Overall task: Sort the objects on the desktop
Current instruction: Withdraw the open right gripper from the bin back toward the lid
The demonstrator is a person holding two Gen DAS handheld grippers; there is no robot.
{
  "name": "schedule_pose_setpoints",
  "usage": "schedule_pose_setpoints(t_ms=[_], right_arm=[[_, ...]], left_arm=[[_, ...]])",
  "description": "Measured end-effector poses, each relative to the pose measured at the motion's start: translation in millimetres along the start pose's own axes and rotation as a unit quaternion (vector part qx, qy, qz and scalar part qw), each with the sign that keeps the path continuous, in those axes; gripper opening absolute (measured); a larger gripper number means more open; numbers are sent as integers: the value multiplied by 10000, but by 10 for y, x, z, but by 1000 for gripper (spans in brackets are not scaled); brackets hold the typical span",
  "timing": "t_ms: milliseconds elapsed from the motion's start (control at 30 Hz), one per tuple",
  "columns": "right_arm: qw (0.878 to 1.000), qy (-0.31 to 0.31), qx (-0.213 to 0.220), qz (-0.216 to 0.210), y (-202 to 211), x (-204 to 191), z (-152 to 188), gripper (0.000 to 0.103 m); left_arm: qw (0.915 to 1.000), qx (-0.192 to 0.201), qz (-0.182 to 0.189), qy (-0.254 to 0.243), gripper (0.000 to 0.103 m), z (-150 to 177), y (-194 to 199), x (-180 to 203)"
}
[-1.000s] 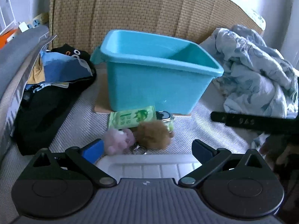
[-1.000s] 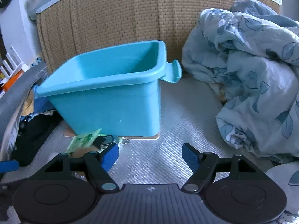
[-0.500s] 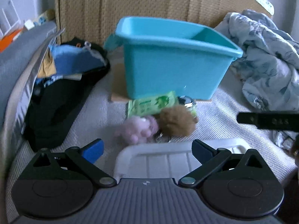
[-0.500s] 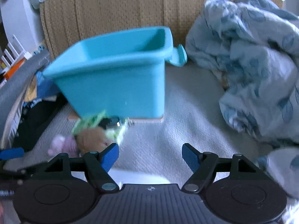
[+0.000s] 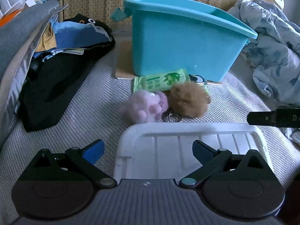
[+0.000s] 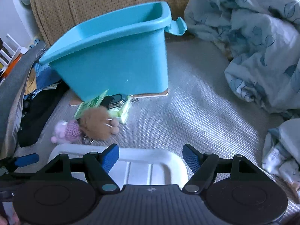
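1. two grippers hang low over a white tray [image 5: 187, 131], each with its jaws spread wide and nothing between them.
2. left gripper [image 5: 148, 150] has its blue fingertips [image 5: 93, 151] apart, one beside the tray's left edge, the other over its ribbed floor; whether either touches it cannot be told.
3. right gripper [image 6: 151, 154] is likewise released, its blue pads [image 6: 110, 156] wide apart above the tray's far rim [image 6: 121, 151].
4. just past the tray lie a pink plush toy [image 5: 148, 106] and a brown plush toy [image 5: 188, 99], touching each other, with a key ring [image 5: 171, 117] at their near side.
5. behind them a green packet [image 5: 162, 79] rests against the blue bin [image 5: 180, 43], beside a small dark item with a metal edge [image 6: 116, 100].
6. a crumpled floral blanket [image 6: 253, 37] lies to the right, dark clothes [image 5: 56, 71] to the left.
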State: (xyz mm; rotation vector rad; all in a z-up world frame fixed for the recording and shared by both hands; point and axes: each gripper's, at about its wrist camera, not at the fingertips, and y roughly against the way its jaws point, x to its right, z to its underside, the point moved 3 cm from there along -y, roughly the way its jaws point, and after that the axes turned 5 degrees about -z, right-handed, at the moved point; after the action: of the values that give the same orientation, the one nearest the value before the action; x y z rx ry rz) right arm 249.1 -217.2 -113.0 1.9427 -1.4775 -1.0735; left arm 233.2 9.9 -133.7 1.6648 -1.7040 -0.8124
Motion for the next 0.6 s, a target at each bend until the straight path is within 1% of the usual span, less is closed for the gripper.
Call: schedule_pose_setpoints(t_ms=[100,167,333,600], right_arm=[[9999,28,-143,1,-31,-6,25,79],[9998,46,-168,13,-42,0,39,79],[9995,107,-267,112,-64,6,93,79],[9988,297,-316,238,-3,-34,193,79]], left_arm=[[10000,-21,30,53,103,-6,2,-14],[9999,-39,89,84,103,-11,5,-15],[9999,-44,107,124,103,-7,-3,-43],[9998,20,126,150,103,-18,100,-103]])
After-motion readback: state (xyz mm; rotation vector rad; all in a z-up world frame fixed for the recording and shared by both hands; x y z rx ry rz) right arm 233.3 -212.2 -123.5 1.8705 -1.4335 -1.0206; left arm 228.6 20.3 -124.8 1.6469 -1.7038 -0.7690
